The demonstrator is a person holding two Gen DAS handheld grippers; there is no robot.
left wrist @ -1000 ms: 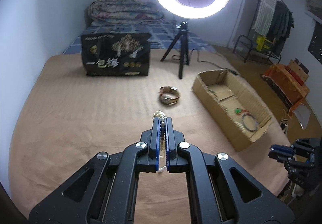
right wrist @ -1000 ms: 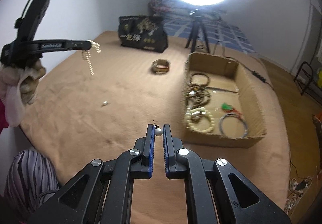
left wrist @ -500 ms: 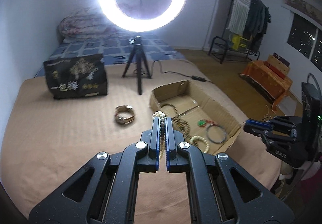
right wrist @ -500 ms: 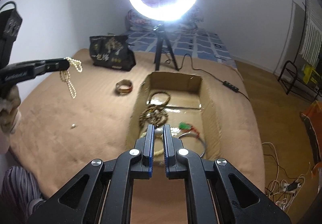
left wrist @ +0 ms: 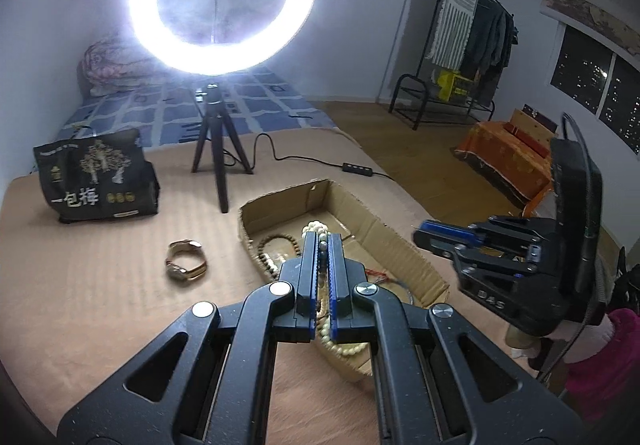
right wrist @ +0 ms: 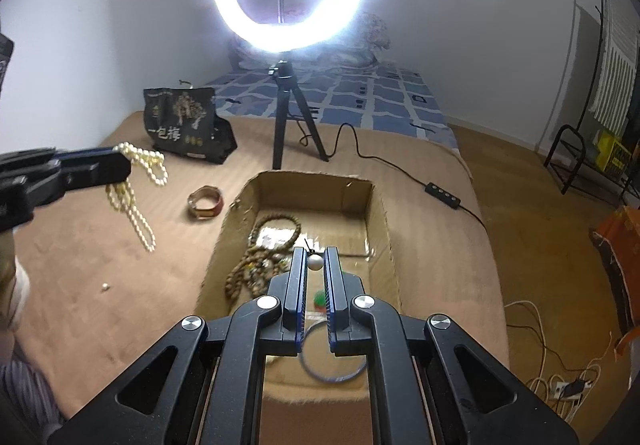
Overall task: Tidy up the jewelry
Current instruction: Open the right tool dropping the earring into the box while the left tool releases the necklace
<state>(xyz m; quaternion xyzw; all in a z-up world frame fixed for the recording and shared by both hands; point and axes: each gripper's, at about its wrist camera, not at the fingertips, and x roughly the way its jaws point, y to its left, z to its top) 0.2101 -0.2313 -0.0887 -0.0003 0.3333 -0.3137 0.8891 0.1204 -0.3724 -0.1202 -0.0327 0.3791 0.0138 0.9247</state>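
Observation:
My left gripper [left wrist: 322, 241] is shut on a cream pearl necklace [left wrist: 316, 228], held in the air over the near-left rim of the open cardboard box [left wrist: 384, 233]. In the right wrist view the necklace [right wrist: 134, 181] dangles from the left gripper [right wrist: 120, 165], left of the box [right wrist: 378, 221]. My right gripper [right wrist: 315, 255] is shut on a small pearl earring [right wrist: 315, 261], above the box's middle. The box holds brown bead strings [right wrist: 256, 265], a dark bangle [right wrist: 332, 369] and a green-and-red piece [right wrist: 319, 299].
A gold bracelet [left wrist: 186, 259] lies on the tan blanket left of the box. A loose pearl [right wrist: 105, 287] lies on the blanket. A ring light on a tripod [left wrist: 216, 149] and a black bag [left wrist: 94, 175] stand behind. A cable with a switch [right wrist: 442, 195] runs right.
Both grippers have moved toward the box. The left one has swung right with the necklace to the box's near-left rim; the right one has come over the box with the earring.

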